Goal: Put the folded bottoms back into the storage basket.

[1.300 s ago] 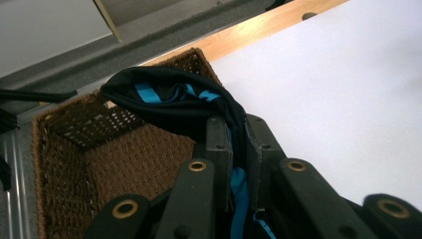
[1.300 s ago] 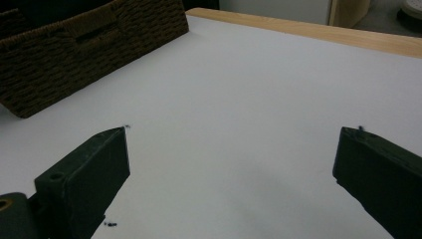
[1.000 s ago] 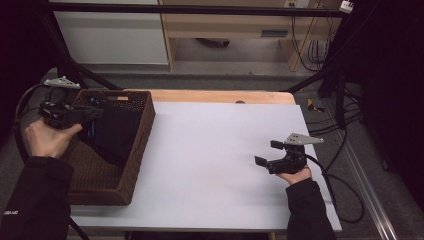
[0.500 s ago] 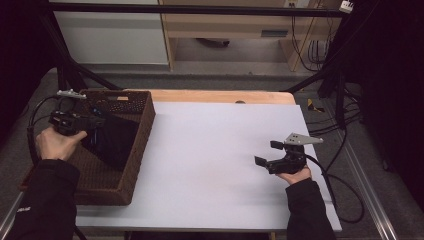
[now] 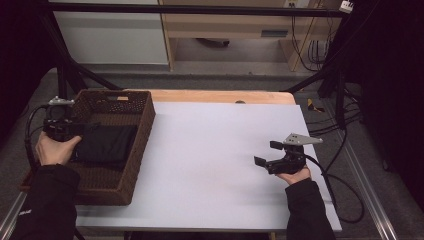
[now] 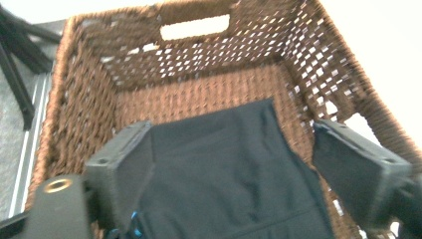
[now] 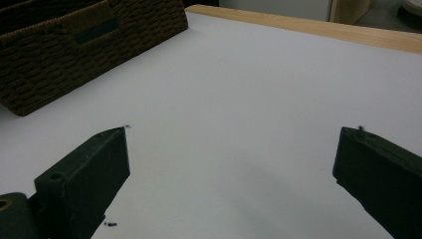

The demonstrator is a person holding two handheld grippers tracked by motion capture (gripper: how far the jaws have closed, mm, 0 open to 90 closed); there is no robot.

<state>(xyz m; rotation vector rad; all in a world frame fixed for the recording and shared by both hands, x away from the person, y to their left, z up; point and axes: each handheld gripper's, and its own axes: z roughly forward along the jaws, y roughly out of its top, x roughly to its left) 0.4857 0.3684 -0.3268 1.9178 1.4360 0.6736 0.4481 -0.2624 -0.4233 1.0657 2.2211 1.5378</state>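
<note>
Opening just now, left hand-held gripper (image 6: 234, 169) straddles dark cloth (image 6: 224, 174) inside basket (image 6: 99, 89).

A white desk (image 5: 215, 150) has a wooden strip (image 5: 220, 96) along its far edge. Beyond it stands a pale cabinet (image 5: 112, 32), with black cables (image 5: 345, 150) off the right edge.

No readable text, labels, brands or numbers on anything.
</note>
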